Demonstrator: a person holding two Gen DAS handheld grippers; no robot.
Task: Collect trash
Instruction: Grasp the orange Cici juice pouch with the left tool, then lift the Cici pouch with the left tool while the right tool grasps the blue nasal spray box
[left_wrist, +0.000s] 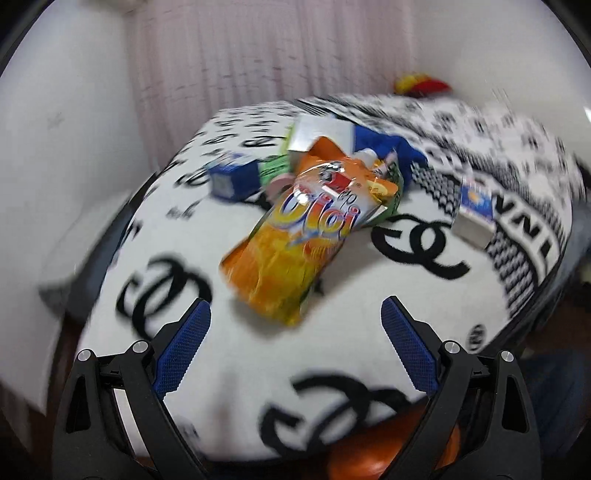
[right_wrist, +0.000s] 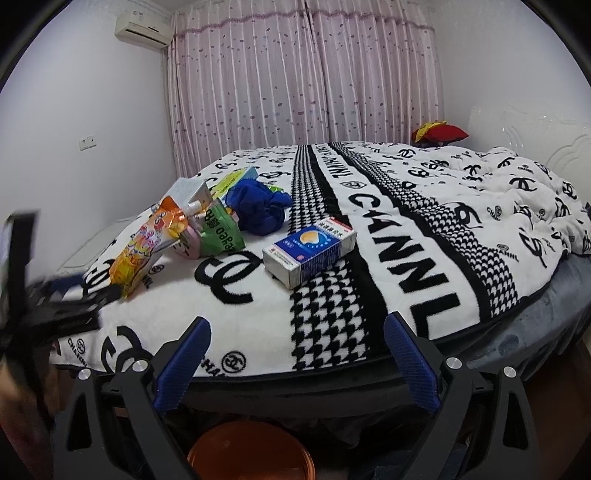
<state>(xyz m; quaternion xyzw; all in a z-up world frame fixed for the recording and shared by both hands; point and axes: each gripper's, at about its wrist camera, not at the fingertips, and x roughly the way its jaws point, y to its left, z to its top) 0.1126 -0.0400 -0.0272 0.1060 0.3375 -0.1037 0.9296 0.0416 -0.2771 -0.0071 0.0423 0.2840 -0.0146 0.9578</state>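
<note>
The left claw (left_wrist: 295, 325) hangs wide open and empty, just short of the orange pouch (left_wrist: 295, 236). The pouch lies on the blanket (left_wrist: 240, 369) dead ahead, its long axis running near to far and leaning right. The right claw (right_wrist: 297, 343), also open and empty, sits well apart from the pouch (right_wrist: 144, 251), so the left is nearer.

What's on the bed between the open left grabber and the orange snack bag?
Nothing: only bare blanket lies between the left gripper and the orange bag, as the left wrist view shows.
</note>
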